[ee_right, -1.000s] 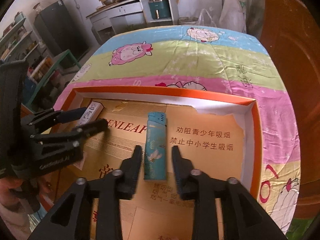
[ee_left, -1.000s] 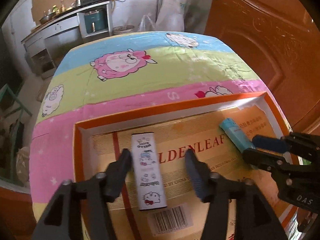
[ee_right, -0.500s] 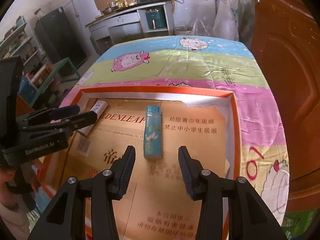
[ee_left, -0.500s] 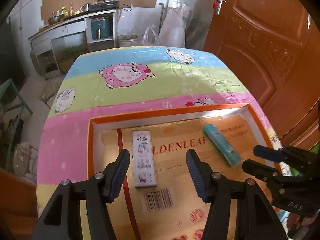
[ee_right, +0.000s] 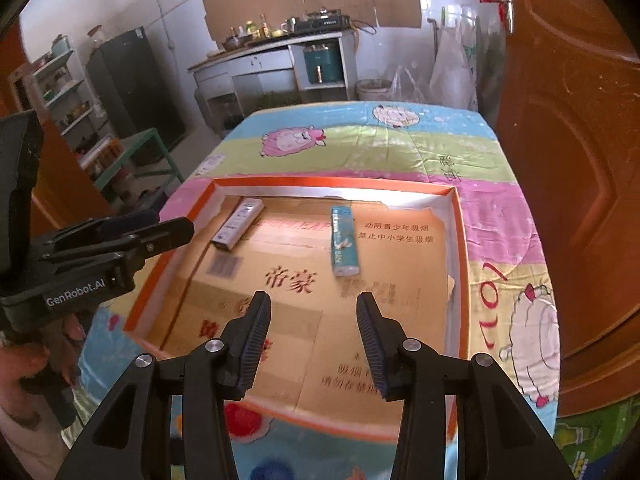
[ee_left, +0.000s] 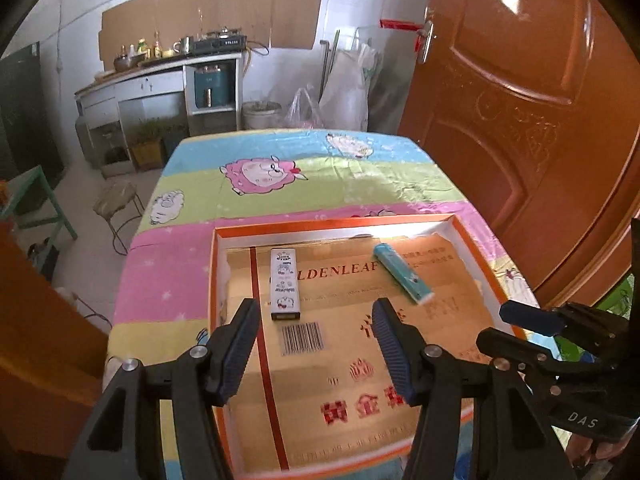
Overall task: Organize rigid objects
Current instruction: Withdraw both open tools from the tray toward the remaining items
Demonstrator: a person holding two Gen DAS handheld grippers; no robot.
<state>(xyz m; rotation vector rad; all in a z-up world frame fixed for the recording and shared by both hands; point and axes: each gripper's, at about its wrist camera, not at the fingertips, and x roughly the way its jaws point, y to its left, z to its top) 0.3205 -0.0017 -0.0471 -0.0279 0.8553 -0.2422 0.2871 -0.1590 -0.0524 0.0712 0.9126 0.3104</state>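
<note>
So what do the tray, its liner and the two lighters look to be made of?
Orange tray: paperboard by its thin, white-faced walls and torn edge. Liner: flattened glossy printed carton, with a barcode and fold lines. White lighter and teal lighter: probably plastic with printed wrap; too small to be sure.

tray (ee_left: 216, 280): cardboard, glossy orange rim
tray liner (ee_left: 344, 360): matt printed cardboard
tablecloth (ee_left: 320, 184): smooth, slightly shiny cloth
door (ee_left: 520, 100): glossy carved wood
lighters (ee_left: 402, 273): glossy plastic

I'm in a home kitchen. Behind my table (ee_left: 280, 168) stand a counter (ee_left: 160, 76), stove (ee_left: 218, 42) and fridge (ee_right: 132, 88).
</note>
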